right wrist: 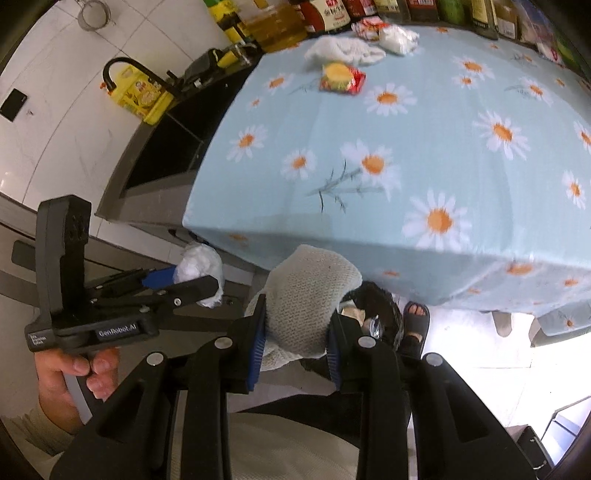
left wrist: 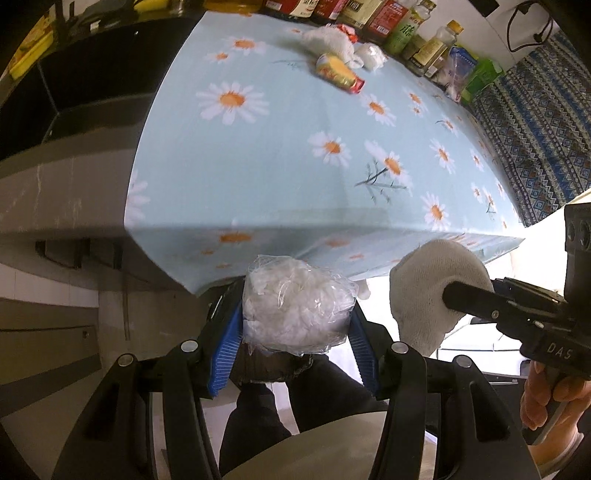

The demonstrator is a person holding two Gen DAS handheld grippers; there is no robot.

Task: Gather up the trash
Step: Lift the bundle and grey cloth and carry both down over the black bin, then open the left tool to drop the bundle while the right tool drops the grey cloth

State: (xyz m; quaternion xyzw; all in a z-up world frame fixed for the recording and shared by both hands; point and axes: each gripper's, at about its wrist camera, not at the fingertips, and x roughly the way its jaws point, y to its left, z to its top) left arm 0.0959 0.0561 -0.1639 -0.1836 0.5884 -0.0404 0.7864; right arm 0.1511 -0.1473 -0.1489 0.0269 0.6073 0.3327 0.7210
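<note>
My left gripper (left wrist: 297, 300) is shut on a crumpled wad of clear plastic (left wrist: 291, 325) with white filling, held just off the near edge of the daisy-print table (left wrist: 280, 158). My right gripper (right wrist: 298, 306) is shut on a balled off-white knitted cloth (right wrist: 314, 273), also in front of the table edge. In the left wrist view the right gripper (left wrist: 456, 295) shows at the right with the cloth (left wrist: 424, 288). The left gripper (right wrist: 199, 278) with its wad (right wrist: 199, 262) appears at the left of the right wrist view. At the table's far side lie a yellow-red snack packet (right wrist: 341, 78), a white rag (right wrist: 343, 50) and a white wad (right wrist: 399, 38).
Bottles and jars (left wrist: 373, 14) line the table's far edge. A dark sink (right wrist: 166, 147) with a black tap (right wrist: 129, 66) sits left of the table. Below the right gripper is a dark bin-like container (right wrist: 376, 299), and a sandalled foot (right wrist: 417, 317) stands beside it.
</note>
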